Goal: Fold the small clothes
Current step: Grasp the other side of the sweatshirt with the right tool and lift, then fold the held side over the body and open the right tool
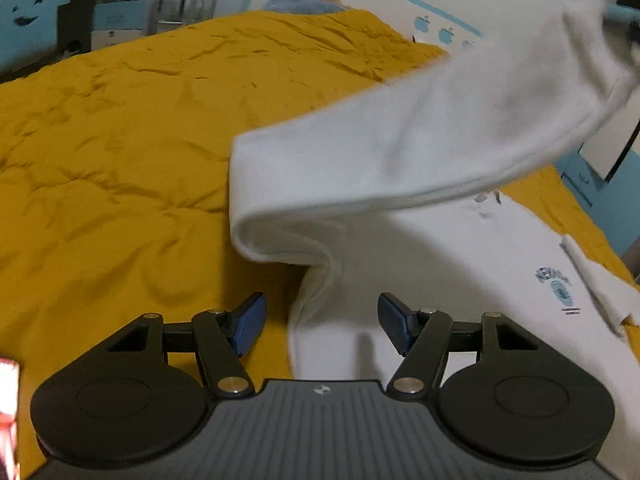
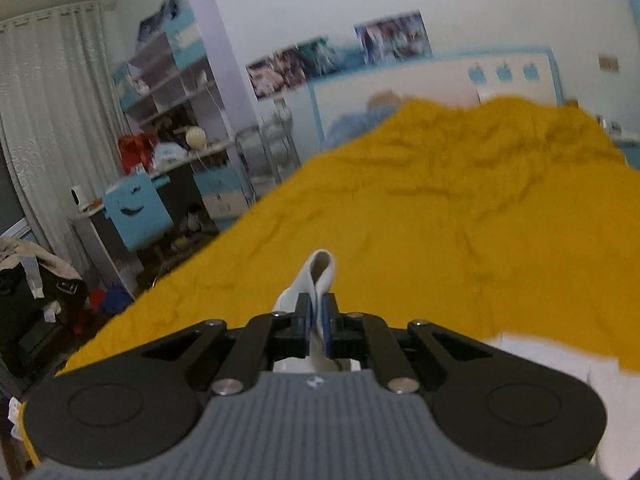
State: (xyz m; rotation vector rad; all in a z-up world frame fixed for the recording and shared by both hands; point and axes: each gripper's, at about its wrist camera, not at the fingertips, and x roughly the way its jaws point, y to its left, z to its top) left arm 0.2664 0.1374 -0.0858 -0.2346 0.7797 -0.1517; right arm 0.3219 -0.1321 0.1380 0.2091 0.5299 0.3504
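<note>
A white sweatshirt with a small blue chest print lies on the mustard-yellow bedspread. One sleeve is lifted off the bed and stretches up to the upper right. My left gripper is open and empty, hovering over the sweatshirt's left edge. My right gripper is shut on a fold of the white sleeve, held above the bedspread. More white cloth shows at the lower right of the right wrist view.
A white and blue headboard stands at the far end of the bed. A desk, blue chair and shelves with clutter stand left of the bed. A pile of clothes sits at the far left.
</note>
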